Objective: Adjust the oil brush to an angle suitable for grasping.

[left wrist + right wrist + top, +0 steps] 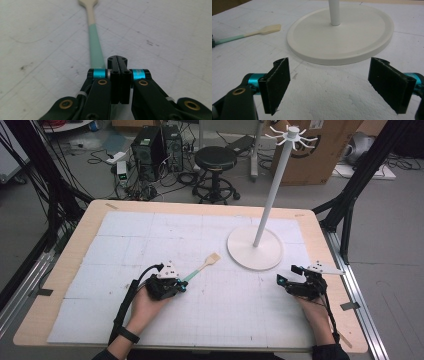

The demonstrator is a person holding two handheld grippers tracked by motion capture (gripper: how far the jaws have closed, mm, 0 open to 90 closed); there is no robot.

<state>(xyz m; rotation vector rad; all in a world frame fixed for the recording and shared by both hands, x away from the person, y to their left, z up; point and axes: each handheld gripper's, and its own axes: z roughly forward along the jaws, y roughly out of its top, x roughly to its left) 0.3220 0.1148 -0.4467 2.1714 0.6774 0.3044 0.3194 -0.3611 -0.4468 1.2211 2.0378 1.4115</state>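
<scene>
On the white gridded mat that covers the wooden table, a tall white stand serves as the landmark: its round flat base sits toward the far right of the mat, a slim pole rises from the middle of it, and a ring of small hooks crowns the top. Just beside the base, on its left, lies a small spatula with a pale wooden blade and a mint-green handle; the blade end points toward the base and the handle runs away from it, down and to the left. The left gripper sits at the far end of that handle, well apart from the base, held in the person's left hand. In the left gripper view the left gripper's jaws are pressed together, and the green handle of the spatula passes beside and beneath them, so whether the handle is actually pinched cannot be told. The right gripper rests on the mat near the base, just in front of its right edge, held by the right hand. In the right gripper view its black pads stand wide apart with nothing between them, facing the rim of the base.
</scene>
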